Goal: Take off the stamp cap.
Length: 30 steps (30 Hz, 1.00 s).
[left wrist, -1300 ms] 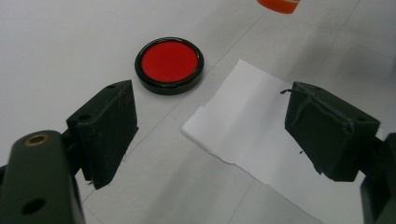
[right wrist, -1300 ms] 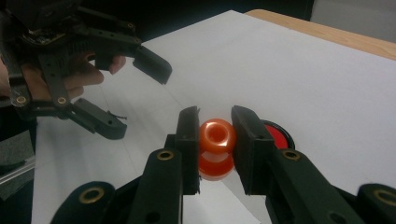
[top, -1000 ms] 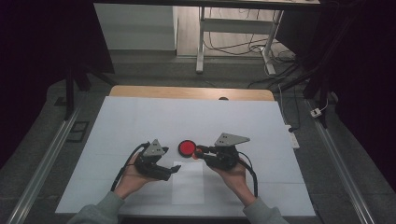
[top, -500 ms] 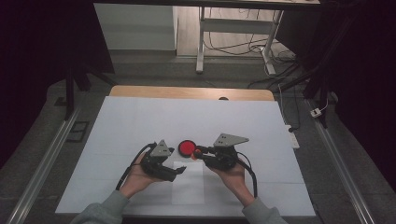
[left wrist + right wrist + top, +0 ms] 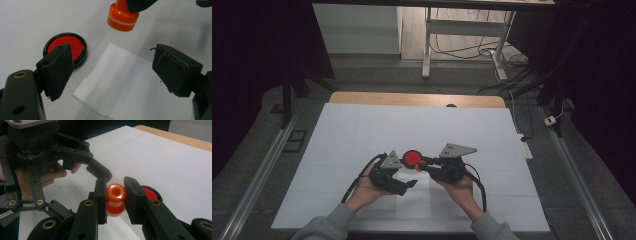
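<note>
high view: the right gripper point(image 5: 424, 164) pinches an orange stamp point(image 5: 419, 166) just beside the red ink pad point(image 5: 413, 159), which lies ahead of both grippers, between them. the left gripper point(image 5: 410, 184) sits over the near part of a small sheet of paper point(image 5: 416, 199) on the white surface point(image 5: 362, 130). there is plenty of bare surface beyond the pad and to both sides; the edges are well apart from the work.

left gripper view: its jaws stand spread wide with nothing between them, the paper point(image 5: 140, 85) below and ahead, the ink pad point(image 5: 65, 47) just past the left jaw. the stamp point(image 5: 123, 17) hangs farther ahead, above the paper's far corner, in the other gripper. the spread jaws look ready to pin the sheet so it won't slide.

right gripper view: the jaws clamp the stamp point(image 5: 115, 199) by its waist, upright, face down, probably so it can press flat. the ink pad point(image 5: 149, 192) lies just behind the right jaw; the left gripper point(image 5: 98, 173) is close at left, so room there is tight.
</note>
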Motion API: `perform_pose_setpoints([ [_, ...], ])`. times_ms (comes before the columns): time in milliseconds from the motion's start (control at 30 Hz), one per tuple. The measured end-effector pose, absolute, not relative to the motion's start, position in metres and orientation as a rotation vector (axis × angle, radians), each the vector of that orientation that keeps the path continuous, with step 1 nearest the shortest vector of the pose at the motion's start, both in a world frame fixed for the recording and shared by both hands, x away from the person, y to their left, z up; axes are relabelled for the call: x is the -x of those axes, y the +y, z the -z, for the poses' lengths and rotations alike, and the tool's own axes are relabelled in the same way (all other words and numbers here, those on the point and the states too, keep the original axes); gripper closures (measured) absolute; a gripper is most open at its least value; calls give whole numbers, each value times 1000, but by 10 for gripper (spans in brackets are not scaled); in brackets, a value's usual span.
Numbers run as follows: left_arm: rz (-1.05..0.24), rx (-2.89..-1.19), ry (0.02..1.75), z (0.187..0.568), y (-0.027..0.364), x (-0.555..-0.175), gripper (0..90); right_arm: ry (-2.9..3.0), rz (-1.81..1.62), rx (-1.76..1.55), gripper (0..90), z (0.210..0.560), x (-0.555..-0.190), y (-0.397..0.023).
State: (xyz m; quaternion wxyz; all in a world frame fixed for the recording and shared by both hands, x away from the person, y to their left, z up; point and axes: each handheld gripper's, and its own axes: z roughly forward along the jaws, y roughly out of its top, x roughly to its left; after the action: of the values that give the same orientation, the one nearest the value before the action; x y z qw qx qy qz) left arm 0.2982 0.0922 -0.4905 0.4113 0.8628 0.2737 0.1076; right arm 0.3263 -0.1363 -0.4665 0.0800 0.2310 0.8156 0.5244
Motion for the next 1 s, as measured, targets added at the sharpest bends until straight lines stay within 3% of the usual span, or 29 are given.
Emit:
perform_pose_setpoints([
  [1000, -273, -2170, 662, 492, 68, -305, 198, 2439, -1574, -686, 718, 467, -326, -135],
])
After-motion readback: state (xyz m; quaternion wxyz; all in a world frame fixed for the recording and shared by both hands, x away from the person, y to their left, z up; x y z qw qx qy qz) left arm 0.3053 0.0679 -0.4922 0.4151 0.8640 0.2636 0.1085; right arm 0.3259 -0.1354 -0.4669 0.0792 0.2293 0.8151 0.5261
